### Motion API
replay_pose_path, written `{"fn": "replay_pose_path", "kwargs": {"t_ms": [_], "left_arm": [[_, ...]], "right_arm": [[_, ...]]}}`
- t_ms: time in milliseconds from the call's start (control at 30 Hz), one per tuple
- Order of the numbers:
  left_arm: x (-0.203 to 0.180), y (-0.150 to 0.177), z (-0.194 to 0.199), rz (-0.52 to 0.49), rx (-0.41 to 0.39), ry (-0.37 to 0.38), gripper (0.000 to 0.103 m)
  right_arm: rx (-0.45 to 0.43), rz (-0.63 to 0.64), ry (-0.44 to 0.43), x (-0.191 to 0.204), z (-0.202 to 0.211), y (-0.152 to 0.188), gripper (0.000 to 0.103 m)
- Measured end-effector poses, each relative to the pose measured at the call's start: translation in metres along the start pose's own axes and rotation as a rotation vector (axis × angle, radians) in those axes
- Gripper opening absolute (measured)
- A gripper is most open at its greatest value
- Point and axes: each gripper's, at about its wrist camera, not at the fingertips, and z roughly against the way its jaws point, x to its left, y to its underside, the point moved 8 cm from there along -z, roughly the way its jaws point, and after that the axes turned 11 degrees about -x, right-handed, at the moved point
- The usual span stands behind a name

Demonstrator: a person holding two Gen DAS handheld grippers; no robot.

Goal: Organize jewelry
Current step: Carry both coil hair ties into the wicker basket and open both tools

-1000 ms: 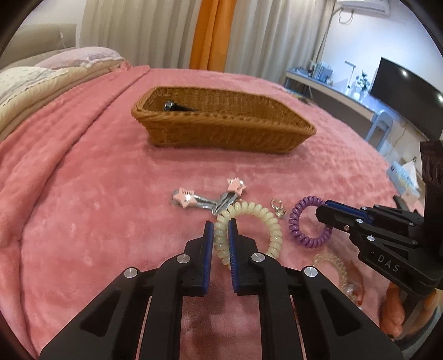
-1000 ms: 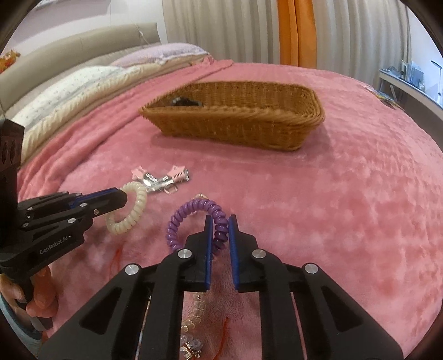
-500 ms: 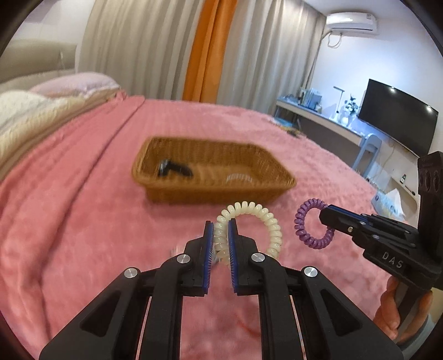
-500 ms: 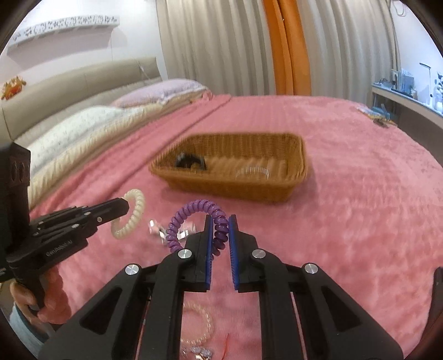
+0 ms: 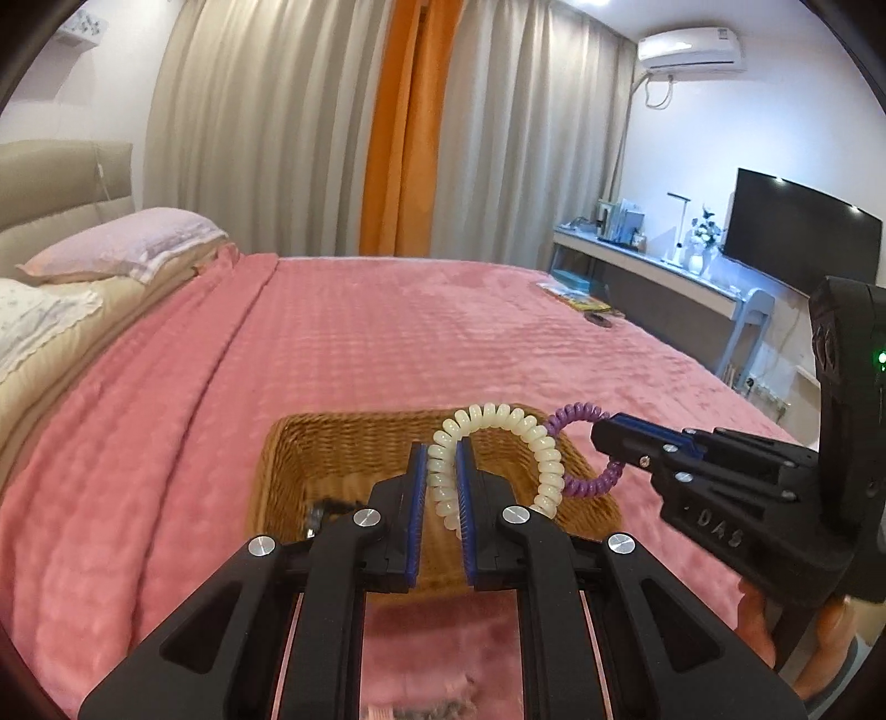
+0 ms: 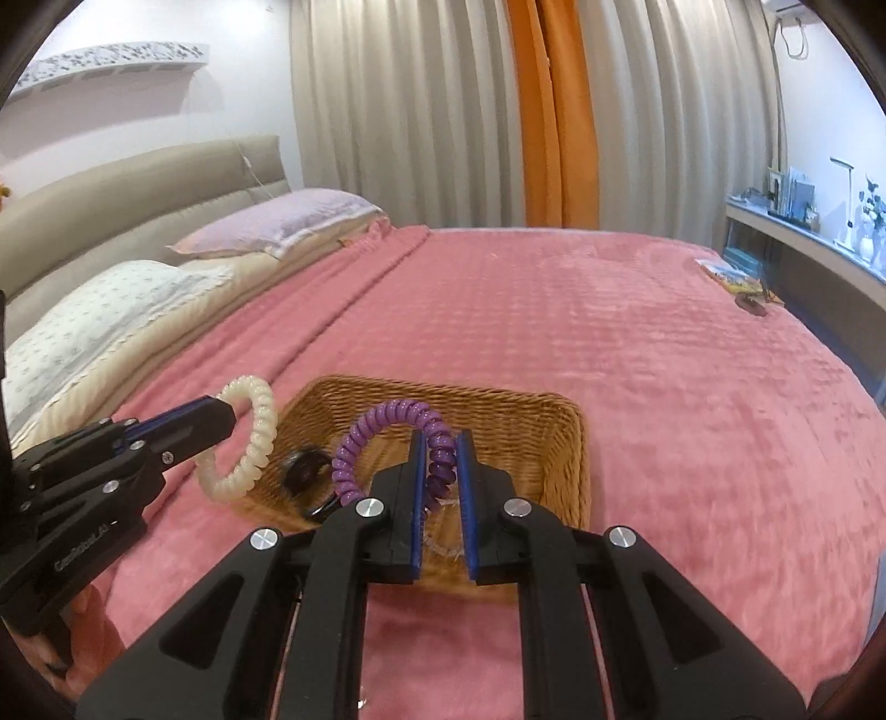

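Coil bands [image 5: 545, 459] gripped (over basket [image 5: 288, 471]).

- A bed [image 5: 387, 343] is filling most of the room, and a pink blanket [image 6: 609, 343] is covering it.
- A beige padded headboard [image 6: 138, 188] is standing on the left, with two pillows [image 6: 277, 221] lying before it.
- Grey curtains [image 5: 249, 138] are hanging wall to wall, with an orange curtain [image 5: 398, 138] between them.
- A white air conditioner [image 5: 689, 47] is sitting high on the right wall.
- A long desk [image 5: 653, 266] is running along that wall, with a dark TV [image 5: 797, 232] above it.
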Motion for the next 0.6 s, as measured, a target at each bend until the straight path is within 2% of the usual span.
{"fn": "replay_pose_path", "kwargs": {"t_ms": [167, 300, 400, 600], "left_arm": [[0.013, 0.014, -0.046, 0.020, 0.071, -0.027, 0.009], [0.021, 0.041, -0.079, 0.017, 0.167, -0.053, 0.009], [0.023, 0.056, -0.091, 0.006, 0.215, -0.066, 0.009], [0.025, 0.070, -0.099, -0.011, 0.267, -0.082, 0.010]], "right_arm": [[0.096, -0.017, 0.031, -0.012, -0.049, 0.018, 0.009], [0.202, -0.038, 0.027, -0.016, -0.082, 0.041, 0.009], [0.273, -0.034, 0.045, -0.019, -0.098, 0.058, 0.009], [0.335, -0.055, 0.044, -0.021, -0.105, 0.076, 0.009]]}}
